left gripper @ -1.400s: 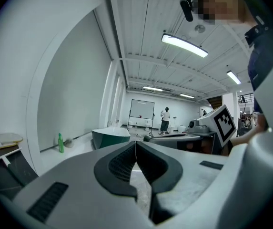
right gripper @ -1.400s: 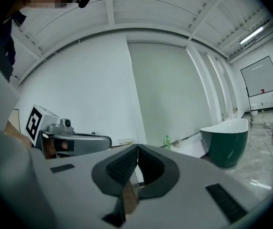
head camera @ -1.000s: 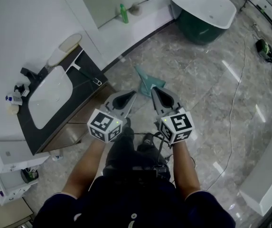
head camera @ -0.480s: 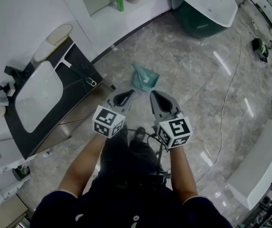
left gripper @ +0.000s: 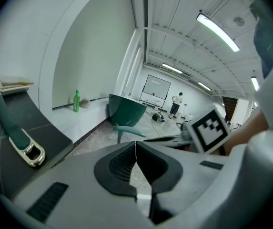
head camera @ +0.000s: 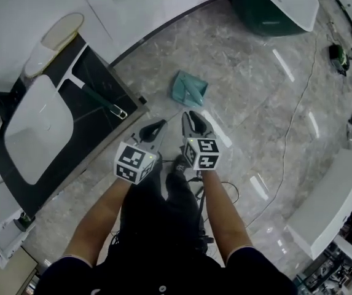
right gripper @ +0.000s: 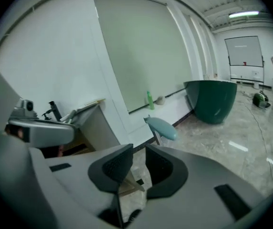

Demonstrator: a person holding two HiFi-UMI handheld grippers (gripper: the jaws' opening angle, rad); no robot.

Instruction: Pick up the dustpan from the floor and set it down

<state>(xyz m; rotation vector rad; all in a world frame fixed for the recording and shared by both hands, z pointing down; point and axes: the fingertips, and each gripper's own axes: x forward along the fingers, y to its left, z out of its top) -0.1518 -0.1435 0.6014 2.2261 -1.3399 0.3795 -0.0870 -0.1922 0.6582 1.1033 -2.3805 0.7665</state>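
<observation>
The teal dustpan [head camera: 188, 90] lies on the marble floor, just ahead of both grippers; it shows as a teal shape [right gripper: 161, 127] beyond the right jaws and as a thin teal handle [left gripper: 126, 130] beyond the left jaws. My left gripper [head camera: 157, 125] is shut, its pads meeting with nothing between them [left gripper: 136, 149]. My right gripper [head camera: 190, 114] sits a little nearer the dustpan; its jaws are opening, with a narrow empty gap [right gripper: 139, 159]. Neither gripper touches the dustpan.
A black vanity counter [head camera: 111, 78] with a white basin [head camera: 37, 125] stands at the left, a green-handled tool [head camera: 99, 100] on it. A dark green bathtub [head camera: 274, 11] is at the far right, a green bottle [right gripper: 149, 100] by the wall. A cable [head camera: 286, 165] crosses the floor; a white bench [head camera: 329, 208] stands at the right.
Both grippers have come down toward the floor and nearer the dustpan. The right gripper has drawn in beside the left, and its jaws have parted slightly.
</observation>
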